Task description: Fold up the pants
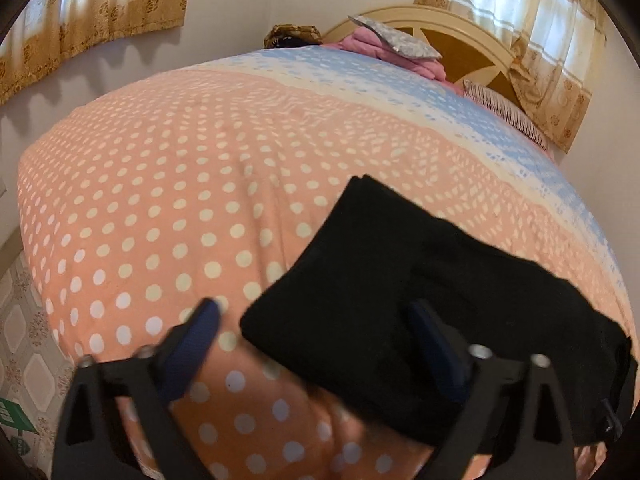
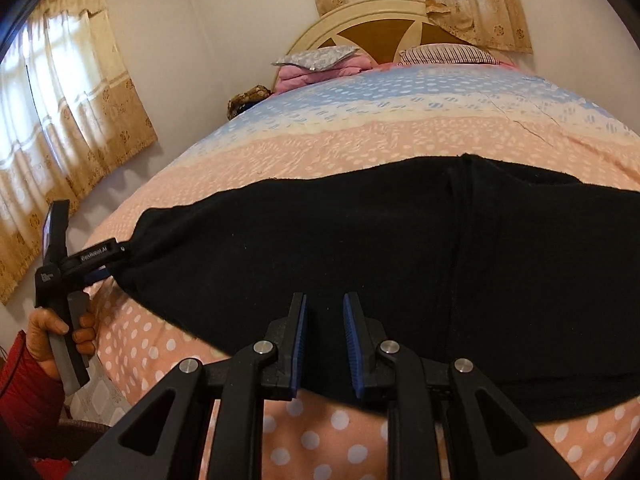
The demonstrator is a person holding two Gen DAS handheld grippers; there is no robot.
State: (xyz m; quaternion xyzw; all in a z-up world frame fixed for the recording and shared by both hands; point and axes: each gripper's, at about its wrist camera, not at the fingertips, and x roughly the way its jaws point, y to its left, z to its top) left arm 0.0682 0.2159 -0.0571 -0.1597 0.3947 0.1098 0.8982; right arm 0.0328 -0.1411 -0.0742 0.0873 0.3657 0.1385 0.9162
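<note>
the right gripper (image 2: 325,340), black with blue-padded fingers, fills the lower centre of the right wrist view, its jaws a little apart over the near edge of the folded black fabric pants (image 2: 360,248), gripping nothing. the pants lie flat across the middle of that frame on a peach bedspread with white polka dots (image 2: 320,432). at the left edge, the left gripper (image 2: 116,261) meets the pants' left end; whether it pinches the cloth cannot be told there. in the left wrist view its fingers stand wide apart (image 1: 316,332), one over bedspread, one over the pants (image 1: 400,280). a cream wooden headboard (image 2: 360,16) sits at upper centre.
</note>
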